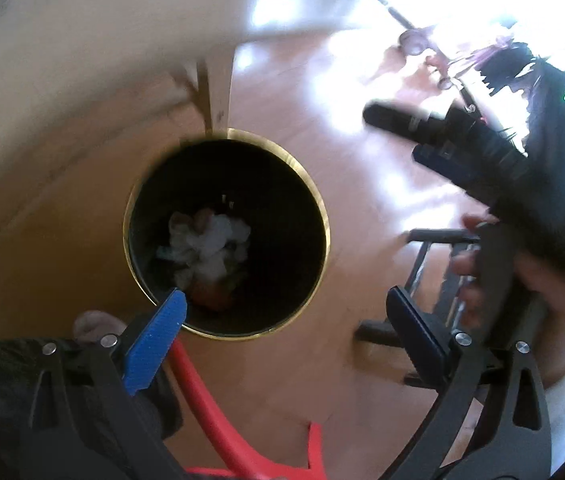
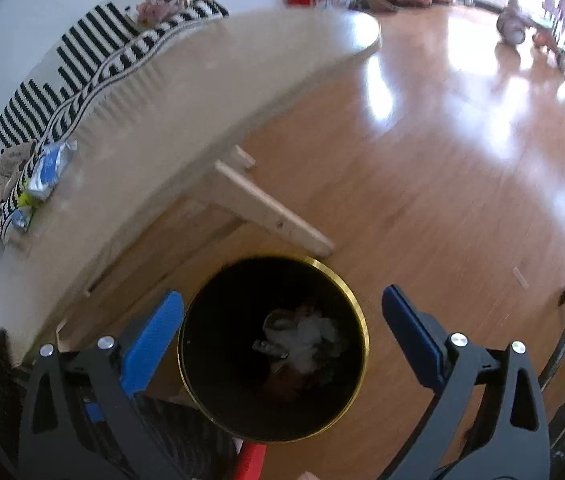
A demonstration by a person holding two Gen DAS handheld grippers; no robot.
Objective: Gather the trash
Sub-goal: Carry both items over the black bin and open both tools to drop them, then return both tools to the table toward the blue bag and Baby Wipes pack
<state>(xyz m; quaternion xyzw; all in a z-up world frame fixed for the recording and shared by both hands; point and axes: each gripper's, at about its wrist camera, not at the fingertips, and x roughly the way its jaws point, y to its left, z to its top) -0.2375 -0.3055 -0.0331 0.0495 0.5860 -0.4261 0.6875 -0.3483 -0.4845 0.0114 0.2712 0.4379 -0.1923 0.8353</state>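
Mostly blurred: both views are smeared, the left wrist view worst, so small detail is lost.
Bin (image 1: 226,236): black inside with a brass rim, standing on the wood floor (image 2: 422,184) beside a leg of the tabletop (image 2: 186,104); its lower rim is cut off by a blue finger in each view.
Bin contents: crumpled white trash (image 1: 206,240) lies at the bottom, with a reddish piece under it; the single pieces cannot be told apart. From the right wrist the same white heap (image 2: 306,338) shows with something dark and shiny at its edge.
Left gripper (image 1: 282,332): fingers spread wide, nothing between them, hovering over the bin's near rim.
Right gripper (image 2: 282,336): fingers released and wide, empty, with the bin's mouth between them in the view; in the left view it is a dark blur at upper right, half hidden by a black sleeve.
Tabletop: pale wood; at its far left edge lie a blue-and-white wrapper (image 2: 48,170) and more small litter, too small to name, against a black-and-white striped cloth (image 2: 94,56).
Red strap (image 1: 210,404): crosses below the bin, its ends out of frame.
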